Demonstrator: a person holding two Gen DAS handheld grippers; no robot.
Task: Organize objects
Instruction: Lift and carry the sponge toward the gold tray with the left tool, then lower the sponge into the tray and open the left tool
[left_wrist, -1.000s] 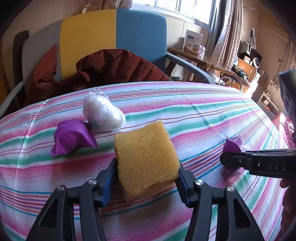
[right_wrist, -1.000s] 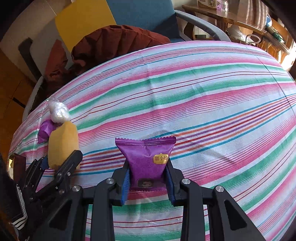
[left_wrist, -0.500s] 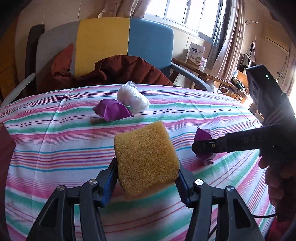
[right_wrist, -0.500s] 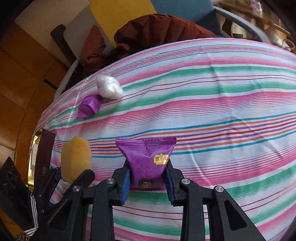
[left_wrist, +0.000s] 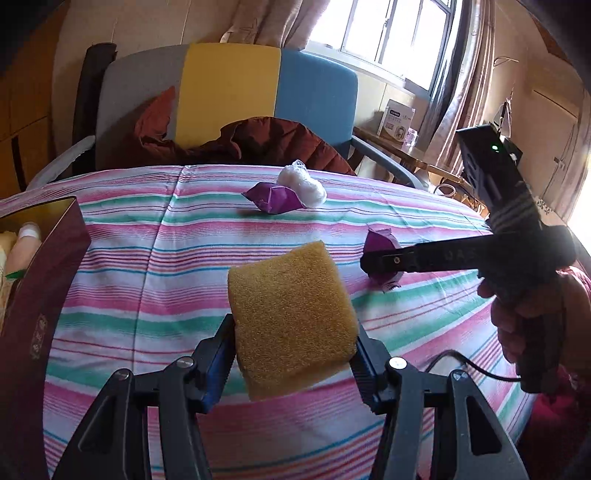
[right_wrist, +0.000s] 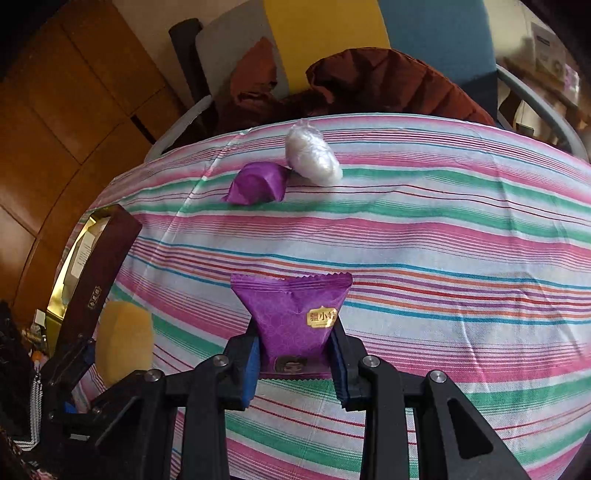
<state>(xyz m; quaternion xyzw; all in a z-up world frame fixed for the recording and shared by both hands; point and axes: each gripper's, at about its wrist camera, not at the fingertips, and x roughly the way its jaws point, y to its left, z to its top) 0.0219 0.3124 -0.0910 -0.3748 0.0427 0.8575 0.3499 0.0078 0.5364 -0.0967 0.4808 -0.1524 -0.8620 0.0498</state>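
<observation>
Sponge (left_wrist: 291, 321) and purple packet (right_wrist: 295, 317) each clamped above striped cloth (right_wrist: 443, 240).

The sponge (left_wrist: 291, 325) is coarse, porous yellow foam, matt. The packet (right_wrist: 295, 321) in the right claw (right_wrist: 295, 354) is glossy purple foil with crimped, serrated edges and a shiny gold label. A second purple wrapper (right_wrist: 256, 184) looks like smooth, faintly shiny film, and the white bundle (right_wrist: 312, 157) beside it is wrapped in clear, crinkled plastic. The table (right_wrist: 443, 236) wears a striped woven cloth, matt and lightly creased. Both claws are matt black plastic with bright metal screws and ribbed blue pads (left_wrist: 218, 363). The box (left_wrist: 40, 295) is dark maroon card, gold-lined and reflective inside. Behind, the chair (left_wrist: 236, 92) is matt fabric; the jacket (left_wrist: 280, 142) is quilted.
</observation>
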